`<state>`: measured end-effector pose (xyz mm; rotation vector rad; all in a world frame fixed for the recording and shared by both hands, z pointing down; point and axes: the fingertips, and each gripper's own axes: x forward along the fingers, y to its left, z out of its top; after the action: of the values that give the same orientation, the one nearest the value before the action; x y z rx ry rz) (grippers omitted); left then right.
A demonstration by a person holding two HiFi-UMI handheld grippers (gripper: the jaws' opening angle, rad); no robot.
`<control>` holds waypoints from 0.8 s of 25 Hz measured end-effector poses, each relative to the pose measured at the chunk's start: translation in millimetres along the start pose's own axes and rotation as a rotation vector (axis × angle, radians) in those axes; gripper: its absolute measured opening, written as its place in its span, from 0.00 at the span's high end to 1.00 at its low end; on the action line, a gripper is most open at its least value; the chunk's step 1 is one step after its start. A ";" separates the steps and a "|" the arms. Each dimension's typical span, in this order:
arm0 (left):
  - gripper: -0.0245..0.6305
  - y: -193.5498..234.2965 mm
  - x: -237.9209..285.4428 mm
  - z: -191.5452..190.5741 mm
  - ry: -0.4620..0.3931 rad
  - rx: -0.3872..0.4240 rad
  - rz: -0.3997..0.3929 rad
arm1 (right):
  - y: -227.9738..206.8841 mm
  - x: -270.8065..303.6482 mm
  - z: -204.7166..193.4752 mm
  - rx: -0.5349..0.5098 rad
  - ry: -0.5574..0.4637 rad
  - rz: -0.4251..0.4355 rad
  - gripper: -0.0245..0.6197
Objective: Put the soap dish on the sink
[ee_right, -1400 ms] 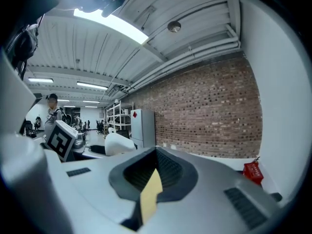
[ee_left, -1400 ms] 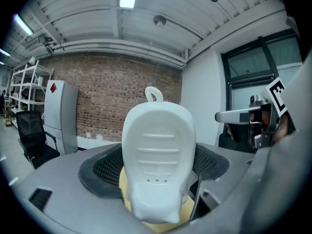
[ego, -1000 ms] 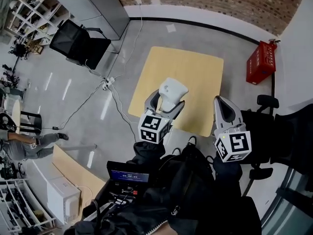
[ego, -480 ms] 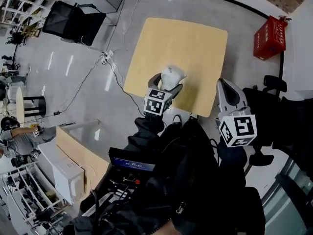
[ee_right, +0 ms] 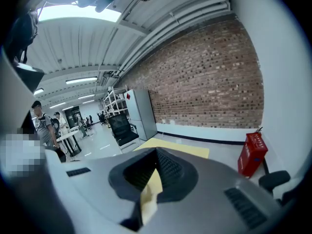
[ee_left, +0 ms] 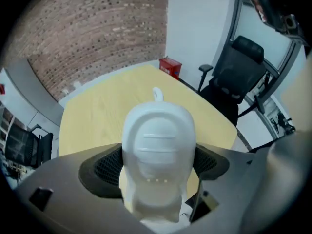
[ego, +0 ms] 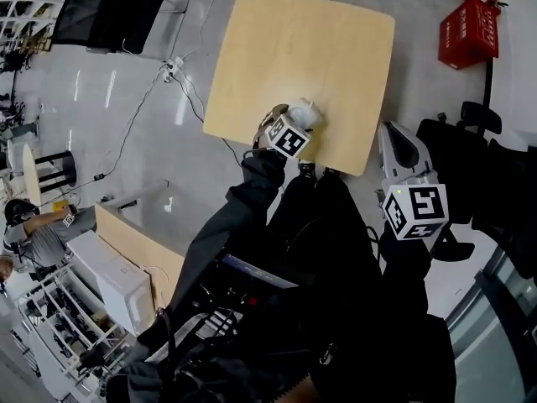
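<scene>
**Pale table, grey floor, red box by the wall**

Here's a square pale wooden table (ego: 302, 57) on the glossy grey floor (ego: 126, 141). Beyond it, well apart, a red plastic box (ego: 468, 34) sits against the wall. A black office chair (ego: 101, 19) stands off left, and a white power strip (ego: 174, 63) trails cables near the table's corner.

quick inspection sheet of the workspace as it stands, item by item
surface: pale yellow wooden table; no sink seen
job's things: white plastic soap dish, over the table's near edge; contact with the top cannot be told
clutter: nothing seen
grippers: left gripper shut on the soap dish; right gripper jaws together, nothing between them, right of the table
cables: white cable and power strip on the floor left of the table
surroundings: red box, black office chairs, brick wall, a person far left
</scene>
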<state>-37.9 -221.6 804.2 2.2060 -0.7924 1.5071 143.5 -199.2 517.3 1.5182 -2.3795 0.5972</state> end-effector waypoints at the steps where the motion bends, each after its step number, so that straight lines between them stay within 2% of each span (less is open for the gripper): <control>1: 0.28 0.1 7.5 -3.8 0.024 0.026 0.000 | 0.3 1.1 -2.6 -0.004 0.009 -0.005 0.95; 4: 0.28 -3.1 27.8 -14.0 0.076 0.072 -0.006 | -1.9 1.8 -8.9 -0.009 0.029 -0.023 0.95; 8: 0.28 -6.7 43.8 -22.6 0.099 0.075 -0.028 | -2.5 -1.0 -13.1 -0.007 0.039 -0.041 0.95; 12: 0.28 -6.6 49.4 -27.0 0.095 0.048 -0.038 | -0.9 -2.5 -21.5 -0.006 0.057 -0.059 0.95; 20: 0.28 -11.6 50.0 -21.4 0.048 0.072 -0.072 | 9.5 6.6 -22.1 -0.020 0.076 -0.040 0.95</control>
<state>-32.5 -212.7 858.8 2.2157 -0.6464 1.5706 131.9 -190.6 537.7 1.5037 -2.2868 0.6092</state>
